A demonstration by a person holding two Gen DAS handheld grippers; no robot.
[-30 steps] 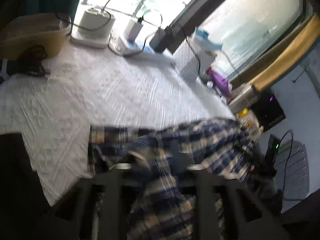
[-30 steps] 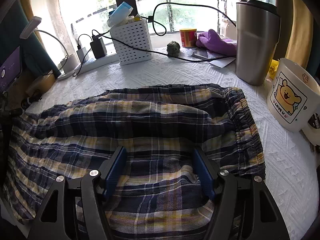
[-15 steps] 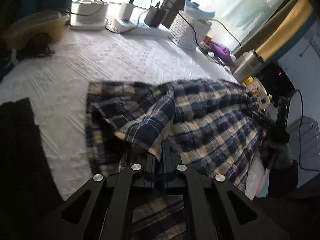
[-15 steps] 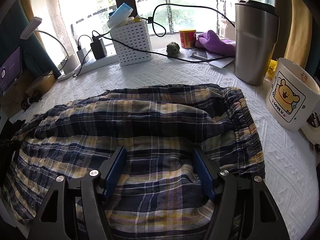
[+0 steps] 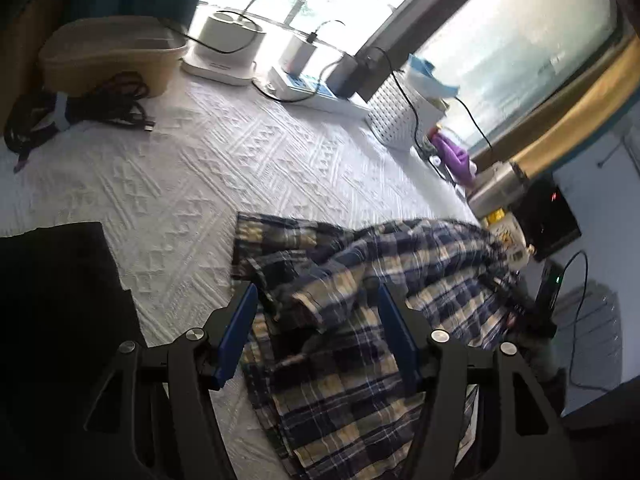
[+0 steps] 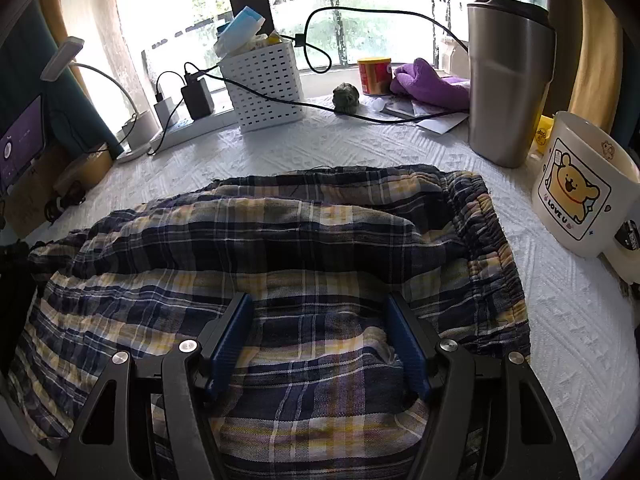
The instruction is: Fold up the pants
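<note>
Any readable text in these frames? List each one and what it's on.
"LOVE U": on the white mug, under its bear cartoon.
Red can on the windowsill: label print too blurred to read.
Dark screen at the left edge: markings too small to read.
Nothing else legible.
</note>
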